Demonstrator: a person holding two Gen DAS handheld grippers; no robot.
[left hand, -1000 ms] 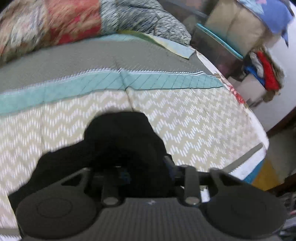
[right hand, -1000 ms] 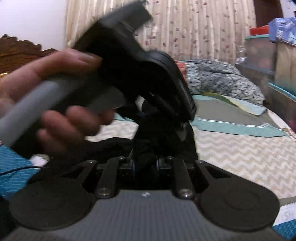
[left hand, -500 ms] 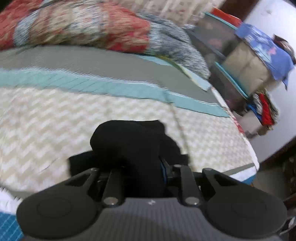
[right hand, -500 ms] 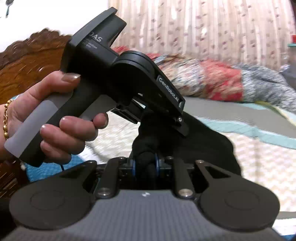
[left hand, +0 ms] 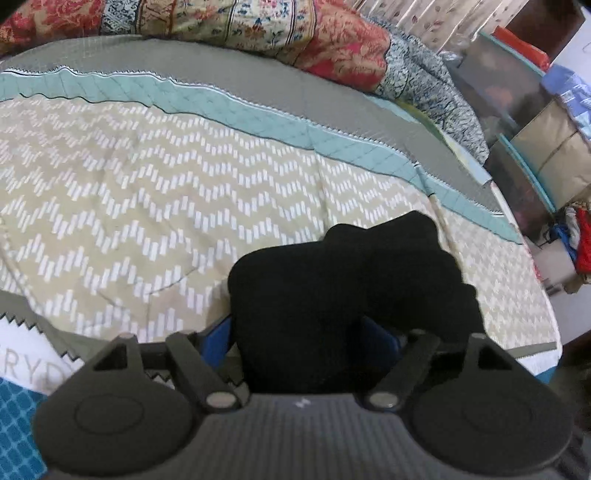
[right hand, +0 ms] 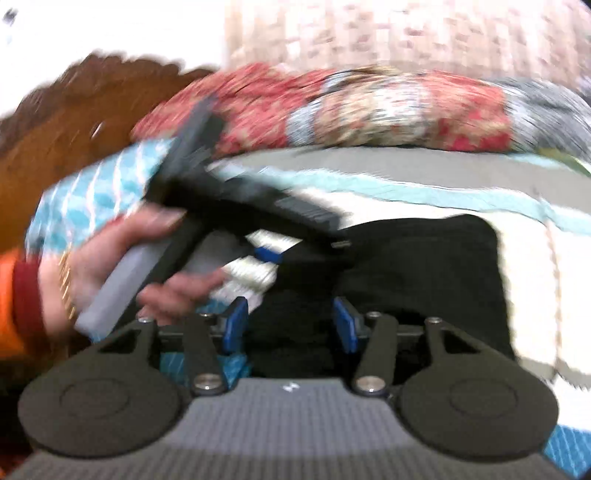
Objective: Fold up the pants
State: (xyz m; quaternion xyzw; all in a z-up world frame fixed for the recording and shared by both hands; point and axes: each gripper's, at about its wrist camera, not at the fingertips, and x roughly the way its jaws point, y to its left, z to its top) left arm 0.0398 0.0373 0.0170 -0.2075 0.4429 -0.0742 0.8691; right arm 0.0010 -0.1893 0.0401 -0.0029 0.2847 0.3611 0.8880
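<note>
Fingers (right hand: 236,325) spread around black pants (right hand: 417,266), bedspread (left hand: 147,192) beyond

Black pants (left hand: 343,280) lie bunched on the chevron bedspread (left hand: 147,192).

Partial grey letters "RYD" on white bedspread border (left hand: 35,373), cut off

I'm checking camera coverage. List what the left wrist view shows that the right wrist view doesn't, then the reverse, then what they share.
Left wrist only: storage boxes beside the bed, and the white lettered bedding edge.

Right wrist only: the person's left hand holding the left gripper, the brown headboard, the curtain.

Both: the black pants, the chevron bedspread, the patchwork quilt. The right gripper stands open around the pants.
</note>
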